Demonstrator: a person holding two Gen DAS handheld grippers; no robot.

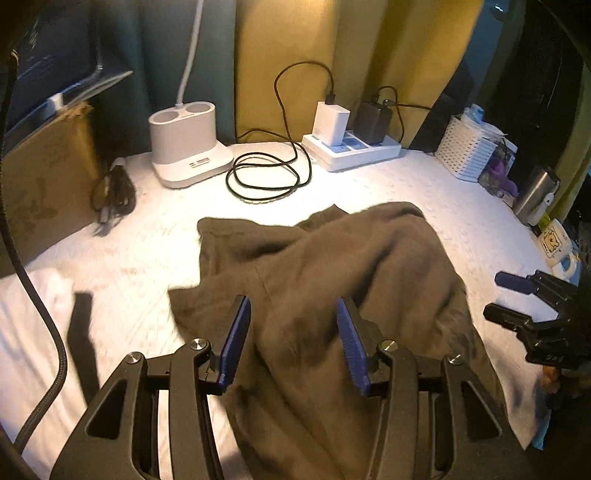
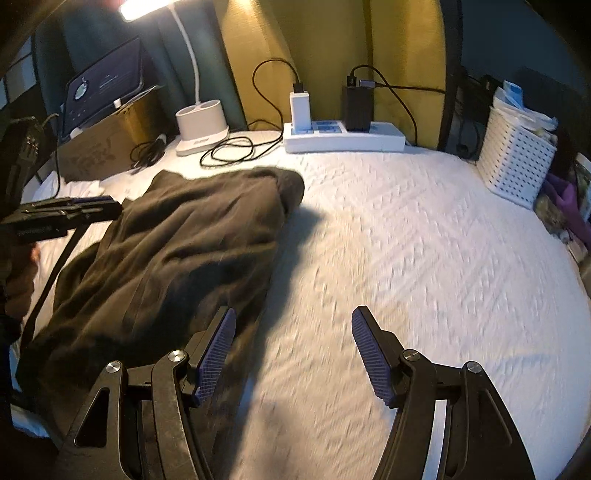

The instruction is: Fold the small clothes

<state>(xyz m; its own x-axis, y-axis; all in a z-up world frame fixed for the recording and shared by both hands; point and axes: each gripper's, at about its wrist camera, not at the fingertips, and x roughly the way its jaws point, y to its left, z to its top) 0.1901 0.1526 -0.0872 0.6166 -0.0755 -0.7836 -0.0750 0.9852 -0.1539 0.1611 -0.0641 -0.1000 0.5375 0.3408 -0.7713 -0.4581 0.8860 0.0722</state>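
1. Garment (image 1: 332, 280): a dark brown piece of clothing is seen rumpled on the white cover (image 2: 406, 258), toward the left of the bed, with loose folds and no flat edge laid out yet.
2. Left gripper (image 1: 293, 332) is held above the garment with its blue pads apart; cloth lies below the gap, but nothing is seen pinched between them, so it is read as open and empty.
3. Right gripper (image 2: 293, 345) is held over bare cover just beside the garment's right edge, jaws spread wide and nothing held.
4. The step in hand is judged to be the reach for a first grasp, since no fold has been made.
5. For a clean fold, an edge or corner should be taken rather than the bunched middle, one gripper at each end of the same edge, and the cloth should be drawn flat before it is turned over.
6. A single layer should be pinched; in the heaped folds two layers could easily be caught.
7. Only the left view shows a mug (image 1: 556, 245) and steel flask (image 1: 537, 194) at the bed's right edge.
8. Only the right view shows the lit lamp head (image 2: 146, 5) and tablet screen (image 2: 103, 88).
9. The cable (image 1: 266, 173) and power strip (image 2: 343, 136) lie well apart from the garment.
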